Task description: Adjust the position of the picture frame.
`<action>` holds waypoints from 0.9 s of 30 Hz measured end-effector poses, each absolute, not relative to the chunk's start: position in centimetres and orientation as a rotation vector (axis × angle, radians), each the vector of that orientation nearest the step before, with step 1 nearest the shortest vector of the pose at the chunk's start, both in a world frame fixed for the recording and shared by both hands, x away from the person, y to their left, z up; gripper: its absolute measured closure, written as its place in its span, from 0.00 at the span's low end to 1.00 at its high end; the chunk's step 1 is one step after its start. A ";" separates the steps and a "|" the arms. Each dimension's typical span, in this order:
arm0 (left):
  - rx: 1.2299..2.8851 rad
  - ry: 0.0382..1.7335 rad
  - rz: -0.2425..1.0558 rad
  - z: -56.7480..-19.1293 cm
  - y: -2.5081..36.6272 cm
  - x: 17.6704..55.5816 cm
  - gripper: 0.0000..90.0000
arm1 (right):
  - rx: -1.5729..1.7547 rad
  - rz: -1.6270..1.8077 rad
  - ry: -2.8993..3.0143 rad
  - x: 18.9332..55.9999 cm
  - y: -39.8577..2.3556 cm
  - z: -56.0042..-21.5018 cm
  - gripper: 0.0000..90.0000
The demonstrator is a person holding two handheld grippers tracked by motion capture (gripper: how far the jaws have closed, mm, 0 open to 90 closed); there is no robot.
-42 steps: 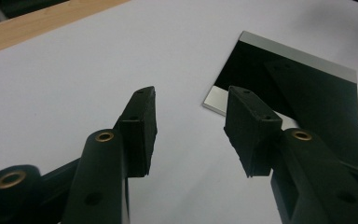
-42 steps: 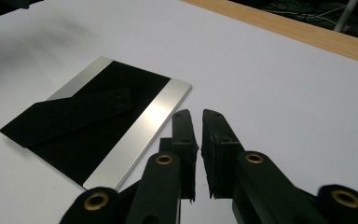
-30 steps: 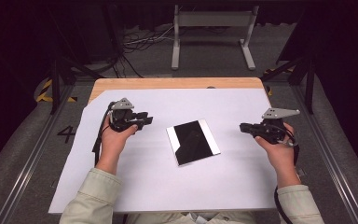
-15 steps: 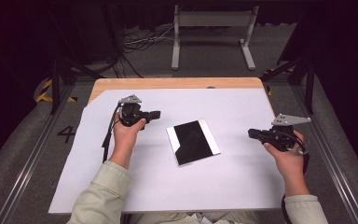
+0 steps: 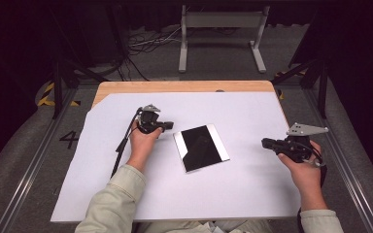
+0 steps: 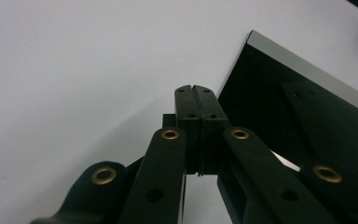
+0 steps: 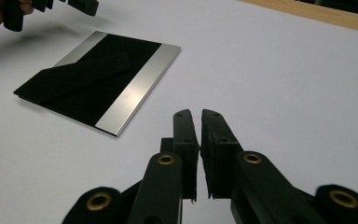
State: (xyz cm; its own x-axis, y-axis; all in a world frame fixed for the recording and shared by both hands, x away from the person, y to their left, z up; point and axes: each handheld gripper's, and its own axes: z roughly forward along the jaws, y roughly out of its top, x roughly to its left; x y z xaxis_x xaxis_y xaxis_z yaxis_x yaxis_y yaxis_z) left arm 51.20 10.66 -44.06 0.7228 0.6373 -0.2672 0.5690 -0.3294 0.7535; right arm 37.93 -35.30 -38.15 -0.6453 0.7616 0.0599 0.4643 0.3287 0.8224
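A square black plate (image 5: 201, 147) with silver strips along two edges lies flat in the middle of the white sheet. My left gripper (image 5: 169, 126) sits just left of it, low over the sheet, and points at its left edge. In the left gripper view the jaws (image 6: 196, 88) are shut with nothing between them, and the plate (image 6: 307, 116) lies just beyond the tips. My right gripper (image 5: 265, 142) hovers to the right of the plate, pointing left. Its jaws (image 7: 196, 114) are drawn together to a thin slit and hold nothing. The plate (image 7: 98, 86) lies ahead of them, with the left gripper (image 7: 51, 7) behind it.
The white sheet (image 5: 252, 194) covers a wooden table whose far edge (image 5: 184, 86) stays bare. Behind the table stand a metal frame (image 5: 221, 29) and loose cables (image 5: 150, 41) on the floor. Rails run along both sides, beside a painted "4" (image 5: 69, 140).
My left hand has moved right and down, close to the plate's left edge. My right hand has drifted slightly toward the near right. The plate has not moved.
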 end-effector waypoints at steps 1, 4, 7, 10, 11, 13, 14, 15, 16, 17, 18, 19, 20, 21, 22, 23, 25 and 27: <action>2.027 0.921 0.095 -44.2 10.5 51.2 1.00 | 1.093 1.229 2.263 37.9 -35.3 -38.2 0.93; 2.043 0.929 0.105 -44.5 10.2 51.2 1.00 | 1.093 1.226 2.265 37.9 -35.2 -38.2 0.93; 2.067 0.927 0.119 -44.8 10.1 51.4 1.00 | 1.089 1.225 2.270 37.9 -35.1 -38.2 0.93; 2.065 0.926 0.113 -45.1 9.9 51.5 0.99 | 1.091 1.216 2.276 38.0 -35.1 -38.5 0.93; 2.065 0.921 0.108 -45.2 9.9 51.5 0.99 | 1.095 1.214 2.277 38.0 -35.1 -38.5 0.93; 2.068 0.922 0.103 -45.3 9.8 51.6 0.99 | 1.096 1.214 2.275 38.0 -35.1 -38.5 0.93; 2.081 0.920 0.102 -45.4 9.8 51.7 0.99 | 1.096 1.214 2.275 38.0 -35.2 -38.5 0.93; 2.079 0.920 0.099 -45.4 9.8 51.7 1.00 | 1.097 1.215 2.275 38.0 -35.2 -38.5 0.93; 2.080 0.912 0.091 -45.5 9.7 51.6 1.00 | 1.096 1.216 2.273 38.0 -35.2 -38.5 0.93; 2.086 0.908 0.096 -45.4 9.7 51.6 1.00 | 1.096 1.216 2.274 38.0 -35.2 -38.5 0.93; 2.089 0.903 0.100 -45.4 9.7 51.6 1.00 | 1.095 1.216 2.276 38.0 -35.2 -38.5 0.93; 2.089 0.903 0.100 -45.4 9.7 51.6 1.00 | 1.095 1.216 2.276 38.0 -35.2 -38.5 0.93; 2.085 0.904 0.091 -45.4 9.7 51.6 1.00 | 1.094 1.216 2.276 38.0 -35.1 -38.5 0.93; 2.077 0.907 0.078 -45.5 9.7 51.6 1.00 | 1.093 1.216 2.278 38.0 -35.1 -38.5 0.93; 2.077 0.907 0.078 -45.5 9.7 51.6 1.00 | 1.093 1.216 2.278 38.0 -35.1 -38.5 0.93; 2.079 0.903 0.075 -45.5 9.8 51.7 1.00 | 1.094 1.215 2.279 38.0 -35.1 -38.5 0.93; 2.068 0.908 0.050 -45.5 9.9 51.8 1.00 | 1.095 1.216 2.279 38.0 -35.1 -38.5 0.93; 2.073 0.900 0.035 -45.6 9.9 51.8 1.00 | 1.097 1.216 2.286 38.0 -35.1 -38.5 0.93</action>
